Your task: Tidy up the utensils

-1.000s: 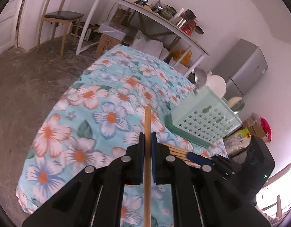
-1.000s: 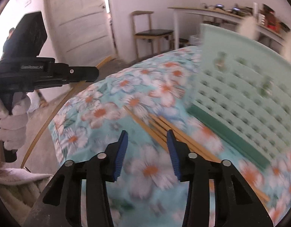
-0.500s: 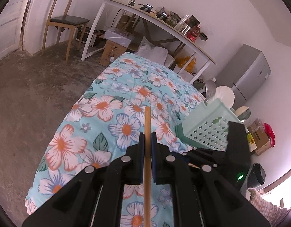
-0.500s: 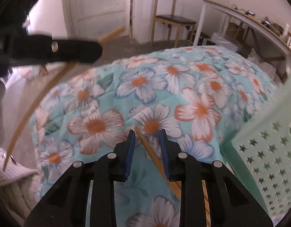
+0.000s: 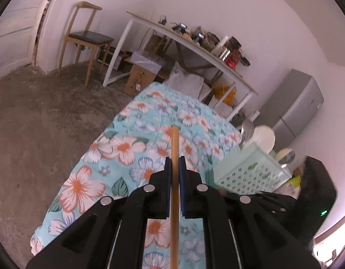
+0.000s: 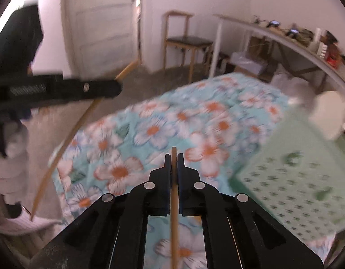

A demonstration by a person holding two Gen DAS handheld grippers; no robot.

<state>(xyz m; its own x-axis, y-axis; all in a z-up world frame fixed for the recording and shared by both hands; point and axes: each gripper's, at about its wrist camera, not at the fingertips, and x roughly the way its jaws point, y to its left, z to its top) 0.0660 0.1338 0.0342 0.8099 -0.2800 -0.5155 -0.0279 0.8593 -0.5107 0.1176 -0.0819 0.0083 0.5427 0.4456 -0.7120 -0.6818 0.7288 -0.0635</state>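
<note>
Right wrist: right hand-held gripper point(image 6: 174, 159), jaws just closed, pinches a chopstick point(image 6: 174, 213).

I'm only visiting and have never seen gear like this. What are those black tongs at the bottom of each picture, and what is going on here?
There is no robot here. A person holds a hand-operated claw in each hand, and a wide-angle camera on each claw looks forward along its two fingers. That gives two pictures, one per hand.

In the left-hand view, the left claw is shut on a wooden chopstick. In the right-hand view, the right claw has just closed on another chopstick; the left claw appears there too, at the left.

Below them lies a flowered cloth. On it stands a pale green perforated basket. The picture is blurred, so smaller details are unclear.
</note>
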